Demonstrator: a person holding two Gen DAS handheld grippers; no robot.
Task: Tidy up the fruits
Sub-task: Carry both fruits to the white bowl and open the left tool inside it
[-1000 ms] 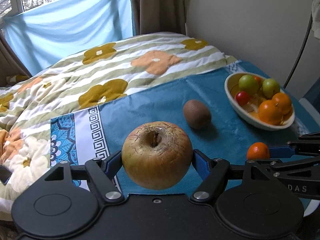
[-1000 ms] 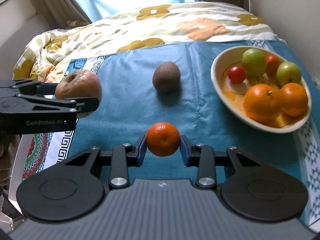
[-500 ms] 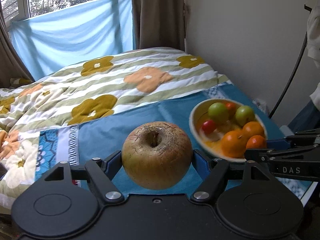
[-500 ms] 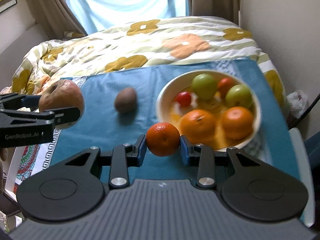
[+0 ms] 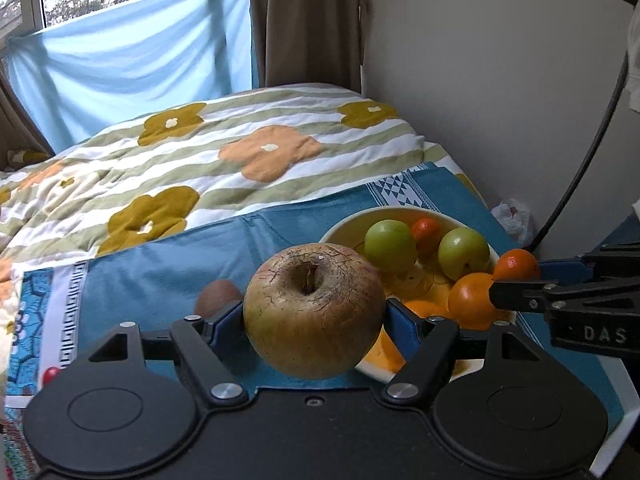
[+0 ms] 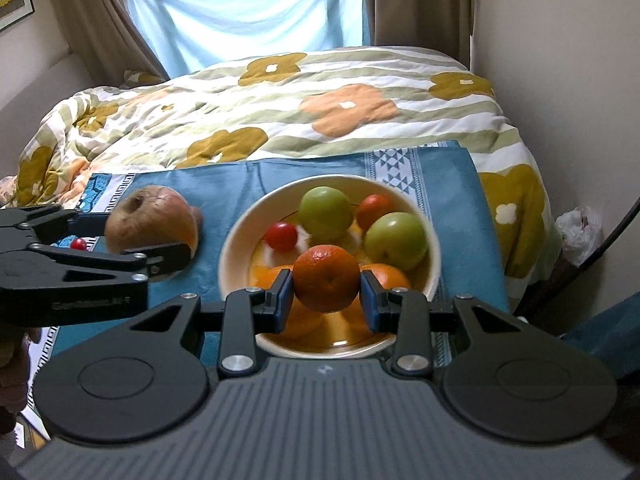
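A: What did the left gripper [image 5: 314, 316] have?

B: Its blue pads were clamped on an apple [image 5: 314, 310], stem pit up, held clear of the blue cloth [image 5: 160, 280]. In the left wrist view the apple sat dead centre, with the bowl [image 5: 344, 228] just behind it toward 2 o'clock.

A: And the right gripper [image 6: 326, 294]?

B: Its fingers were pressed on a mandarin [image 6: 326, 278]. In the right wrist view the mandarin hung over the bowl's near half, above the oranges [image 6: 386, 274] lying there.

A: What was in the bowl already?

B: Two green fruits [image 6: 325, 212], one toward 12 and one toward 3 o'clock, a small red tomato [image 6: 282, 236] toward 9, a reddish-orange fruit [image 6: 376, 208] toward 1, and the oranges at 6.

A: Anything left on the cloth?

B: A kiwi [image 5: 218, 300], mostly hidden behind the apple and the left finger, at 9 o'clock from the apple. A small red fruit [image 6: 78, 244] showed near the cloth's patterned left edge; I could not tell what kind.

A: How did the two grippers sit?

B: Side by side. From the right wrist view the apple was at 9 o'clock from the bowl, just beside its rim. A flowered quilt [image 6: 320, 96] lay beyond the cloth at 12.
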